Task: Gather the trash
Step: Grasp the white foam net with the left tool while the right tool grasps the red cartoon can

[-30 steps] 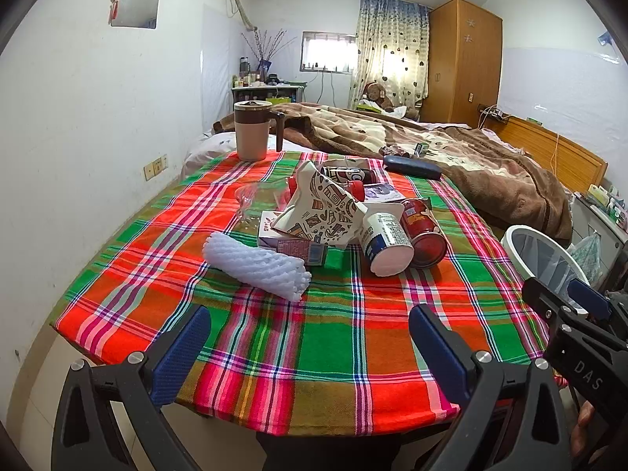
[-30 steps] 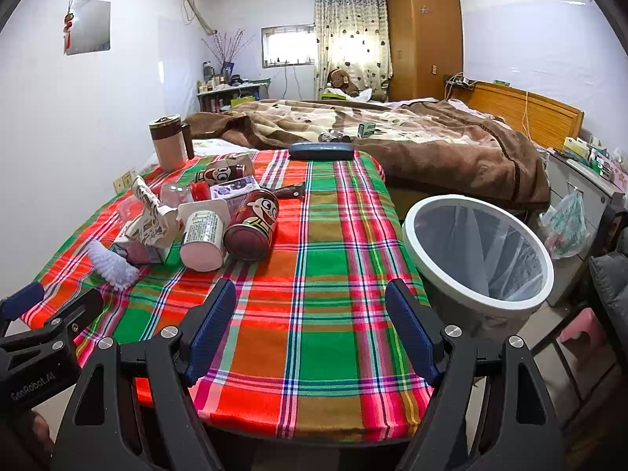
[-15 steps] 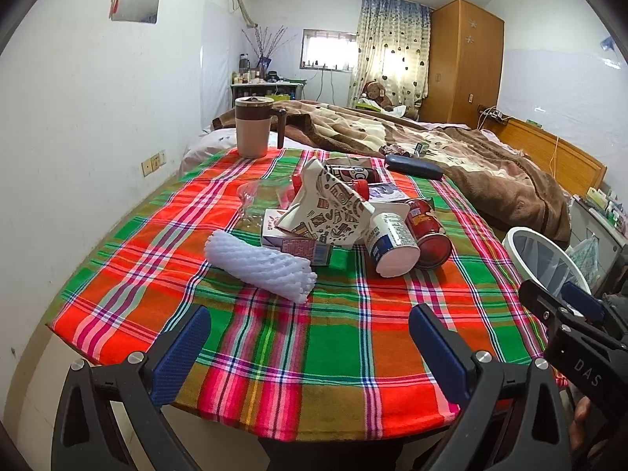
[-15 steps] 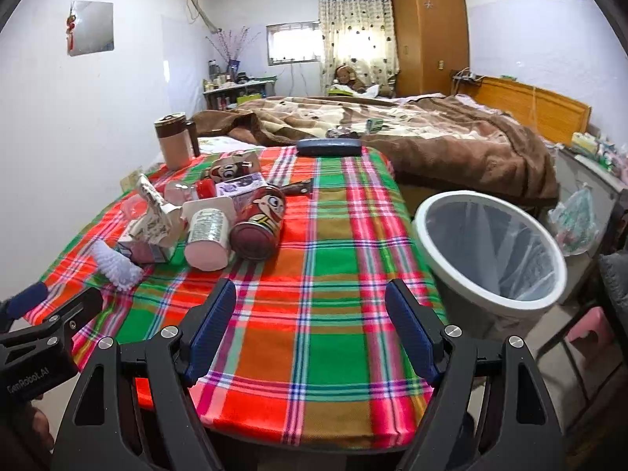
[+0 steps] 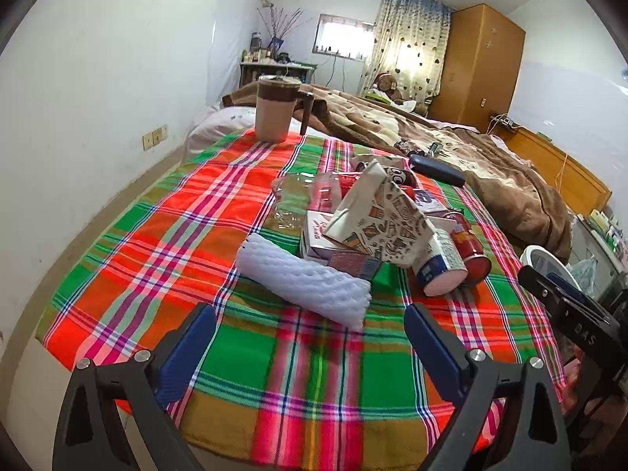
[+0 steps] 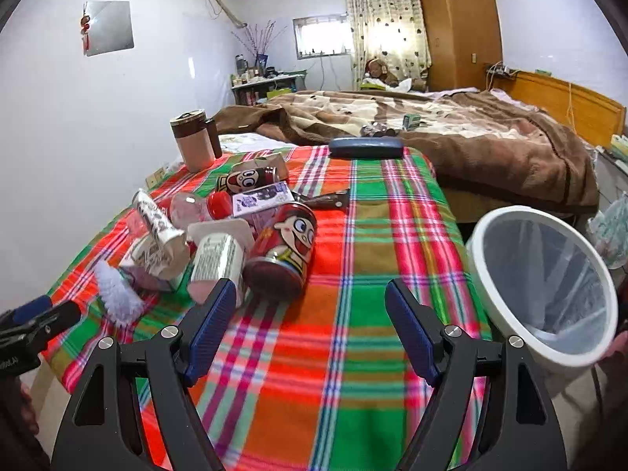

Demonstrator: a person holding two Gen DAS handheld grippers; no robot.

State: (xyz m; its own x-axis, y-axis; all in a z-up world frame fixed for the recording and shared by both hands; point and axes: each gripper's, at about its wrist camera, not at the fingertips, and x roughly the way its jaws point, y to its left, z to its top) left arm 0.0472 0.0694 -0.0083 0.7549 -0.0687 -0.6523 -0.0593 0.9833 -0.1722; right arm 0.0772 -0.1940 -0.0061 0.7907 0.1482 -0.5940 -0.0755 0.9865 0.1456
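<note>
Now, at the approach stage:
Trash pile: foam sleeve (image 5: 304, 280), paper carton (image 5: 382, 216), white cup (image 6: 218, 261) and red can (image 6: 284, 249), clustered on the tablecloth (image 5: 172, 235), left of the bin.
Bin (image 6: 543, 280): lined, standing just beside the tablecloth's right edge, probably so items drop straight in.
Left gripper (image 5: 310, 347): jaws wide, just narrowing slightly, nothing between them; aimed at the foam sleeve, likely first pick.
Right gripper (image 6: 310, 327): jaws apart and empty, between can and bin.
Mug (image 5: 274, 108): far corner, apart from the pile, seemingly not trash.
</note>
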